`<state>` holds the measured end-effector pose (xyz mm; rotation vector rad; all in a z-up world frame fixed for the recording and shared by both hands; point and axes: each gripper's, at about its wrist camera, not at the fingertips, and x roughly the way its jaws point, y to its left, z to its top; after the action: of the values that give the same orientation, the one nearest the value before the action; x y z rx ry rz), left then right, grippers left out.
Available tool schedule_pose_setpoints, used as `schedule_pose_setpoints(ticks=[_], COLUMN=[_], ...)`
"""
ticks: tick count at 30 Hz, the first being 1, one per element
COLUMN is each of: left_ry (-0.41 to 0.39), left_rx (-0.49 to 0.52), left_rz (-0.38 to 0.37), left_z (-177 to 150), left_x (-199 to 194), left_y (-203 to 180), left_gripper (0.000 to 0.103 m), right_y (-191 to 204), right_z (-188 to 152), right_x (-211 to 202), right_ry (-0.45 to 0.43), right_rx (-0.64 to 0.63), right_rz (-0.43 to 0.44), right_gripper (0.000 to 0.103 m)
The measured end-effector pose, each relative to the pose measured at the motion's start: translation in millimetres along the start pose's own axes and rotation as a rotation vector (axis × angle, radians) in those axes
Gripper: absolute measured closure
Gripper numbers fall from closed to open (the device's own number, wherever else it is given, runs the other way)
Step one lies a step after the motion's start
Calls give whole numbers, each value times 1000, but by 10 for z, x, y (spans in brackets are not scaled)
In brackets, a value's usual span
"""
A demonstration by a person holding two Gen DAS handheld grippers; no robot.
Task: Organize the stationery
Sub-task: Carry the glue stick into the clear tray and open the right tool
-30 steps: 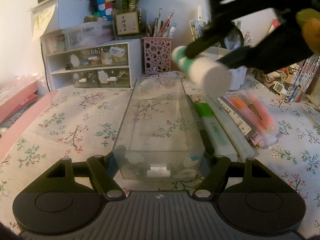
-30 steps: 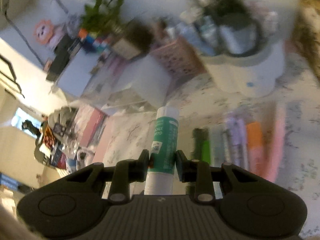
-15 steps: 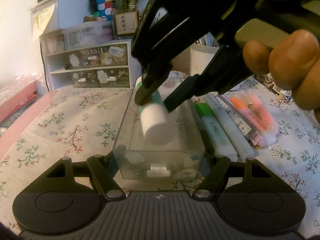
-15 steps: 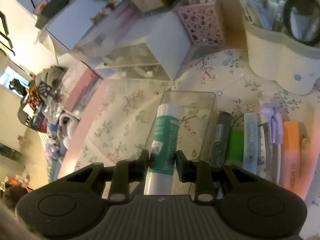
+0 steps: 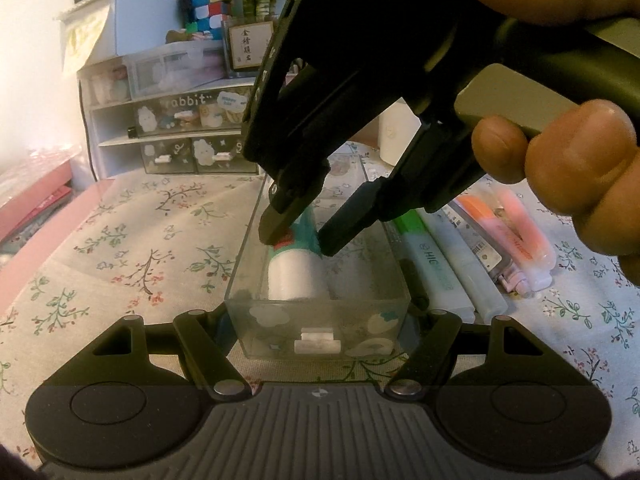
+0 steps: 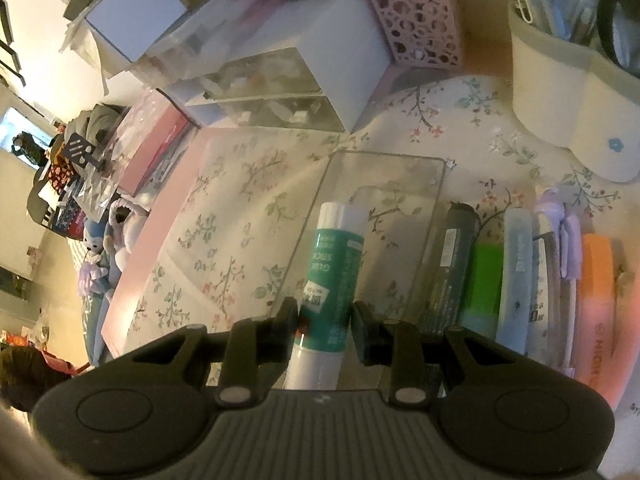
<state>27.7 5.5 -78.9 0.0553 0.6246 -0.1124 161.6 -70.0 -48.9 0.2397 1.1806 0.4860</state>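
A clear plastic tray (image 5: 394, 280) lies lengthwise on the flowered cloth, and my left gripper (image 5: 318, 322) is shut on its near end. My right gripper (image 5: 298, 236) reaches down into the tray from above. It is shut on a green and white glue stick (image 5: 294, 274), whose white end lies low inside the tray. In the right wrist view the glue stick (image 6: 334, 276) sits between the right gripper's (image 6: 326, 322) fingers, over the tray (image 6: 434, 216). Whether the stick touches the tray floor I cannot tell.
Highlighters and pens (image 5: 440, 264) lie in a row right of the tray; they also show in the right wrist view (image 6: 516, 272). A drawer unit (image 5: 180, 120), a pink pen cup (image 6: 416, 24) and a white pen holder (image 6: 568, 96) stand at the back.
My right gripper has carried the glue stick from the upper right down into the tray. My left gripper has stayed shut on the tray's near end.
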Motion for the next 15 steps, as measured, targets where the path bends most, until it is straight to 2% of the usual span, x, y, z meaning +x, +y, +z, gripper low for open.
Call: schedule_pose_setpoints(ticks=[15], left_ry=[1], left_rx=[3], left_rz=[-4], left_z=[6], left_x=[10], left_y=[18], left_gripper=[29], right_y=[118], right_z=[-47], right_x=[-4], right_ry=[67], right_rx=[-67], right_rz=[24], right_gripper=[87])
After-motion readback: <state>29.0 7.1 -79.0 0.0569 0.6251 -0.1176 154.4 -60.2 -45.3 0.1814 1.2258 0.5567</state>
